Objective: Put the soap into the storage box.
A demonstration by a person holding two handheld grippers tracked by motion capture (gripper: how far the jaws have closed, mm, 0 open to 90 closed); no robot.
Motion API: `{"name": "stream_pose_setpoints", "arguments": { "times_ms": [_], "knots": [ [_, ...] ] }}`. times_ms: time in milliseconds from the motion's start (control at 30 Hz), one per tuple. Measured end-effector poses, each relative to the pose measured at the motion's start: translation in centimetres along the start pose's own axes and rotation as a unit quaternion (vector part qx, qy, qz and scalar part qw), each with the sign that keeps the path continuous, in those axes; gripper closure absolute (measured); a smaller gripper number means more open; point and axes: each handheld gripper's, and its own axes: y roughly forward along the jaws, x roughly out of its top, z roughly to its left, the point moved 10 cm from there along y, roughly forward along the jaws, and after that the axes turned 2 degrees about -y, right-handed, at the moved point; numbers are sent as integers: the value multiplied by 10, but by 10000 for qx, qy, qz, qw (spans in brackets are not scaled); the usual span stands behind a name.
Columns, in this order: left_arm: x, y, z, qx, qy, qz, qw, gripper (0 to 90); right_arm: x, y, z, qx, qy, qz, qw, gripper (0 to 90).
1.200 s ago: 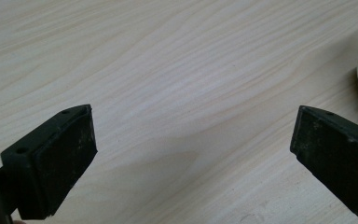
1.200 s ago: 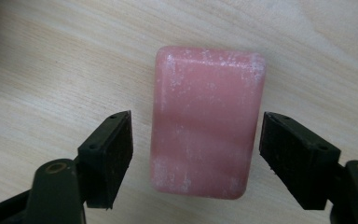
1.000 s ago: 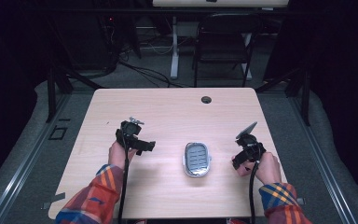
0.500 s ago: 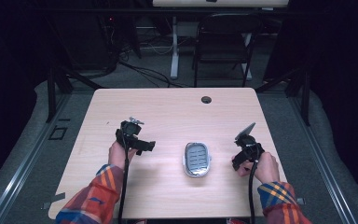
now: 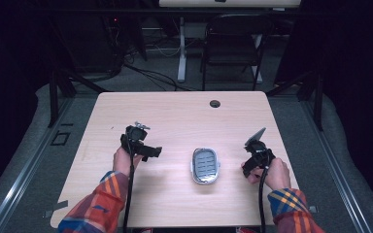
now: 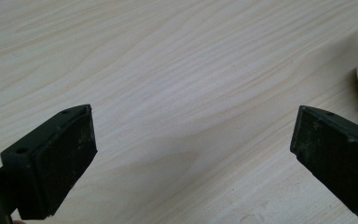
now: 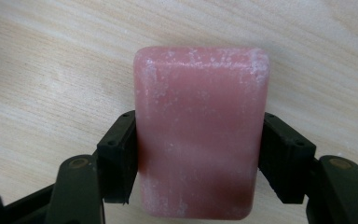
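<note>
My right gripper (image 7: 196, 154) squeezes one pink soap bar (image 7: 200, 130) between its fingers (image 7: 119, 156); up close the soap looks dusty white, but from high up I can't see it. My left gripper (image 6: 191, 158) is open wide with nothing in it, above the bare tabletop (image 5: 175, 116). One soap dish (image 5: 205, 165) sits between my two grippers.
</note>
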Motion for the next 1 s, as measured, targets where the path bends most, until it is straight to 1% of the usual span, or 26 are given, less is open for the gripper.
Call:
{"name": "stream_pose_setpoints", "arguments": {
  "times_ms": [100, 367, 400, 433, 467, 533, 567, 600, 633, 667, 700, 733, 800, 833, 867, 900, 967, 1000],
  "knots": [
    [0, 0, 0, -4, 4, 5, 10000, 0, 1, 1, 0, -13, -4, -44, 10000, 363],
    [1, 0, 0, -19, -7, -32, 10000, 0, 0, 0, 2, -37, -49, 7, 10000, 366],
    [1, 0, 0, -19, -5, -30, 10000, 0, 1, 1, 3, -18, -8, -75, 10000, 366],
    [1, 0, 0, -19, -5, -30, 10000, 0, 1, 1, 3, -18, -8, -75, 10000, 366],
    [1, 0, 0, -18, -4, -29, 10000, 0, 1, 0, 3, -18, -50, -27, 10000, 366],
    [0, 0, 0, -20, -7, -28, 10000, 0, 1, -1, 3, -36, -76, -37, 10000, 366],
    [1, 0, 0, -21, -8, -33, 10000, 0, 0, -3, 2, -61, -112, 34, 9999, 366],
    [1, 0, 0, -19, -3, -31, 10000, 0, 1, -4, 3, -17, -60, -75, 10000, 366],
    [1, 0, 0, -19, -5, -29, 10000, 0, 1, -5, 2, -12, -74, -34, 10000, 366],
    [0, 0, 0, -19, -3, -20, 10000, 0, 1, -6, 2, -4, -49, -88, 9999, 366],
    [0, 0, 0, -12, -5, -20, 10000, 0, 0, -9, 1, -44, -93, -25, 9999, 366],
    [1, 0, 0, -16, -1, -30, 10000, 0, 2, -8, 2, -22, -7, -160, 9999, 366],
    [0, 0, -1, -23, -5, -23, 10000, 0, -1, -11, 0, -83, -120, -10, 9999, 366],
    [0, 0, -1, -22, -3, -22, 10000, 0, -1, -11, 0, -62, -103, -8, 9999, 366],
    [0, 0, -1, -21, 2, -21, 10000, 0, 1, -10, 2, -27, -16, -132, 9999, 366],
    [0, 0, -1, -21, -1, -21, 10000, 0, 1, -10, 2, -30, -20, -137, 9999, 366],
    [0, 0, 0, -21, -2, -19, 10000, 0, -1, -13, 1, -47, -101, -29, 9999, 366],
    [0, 0, 0, -21, -6, -25, 10000, 0, 1, -13, 3, -23, -27, -147, 9999, 366]
  ]
}}
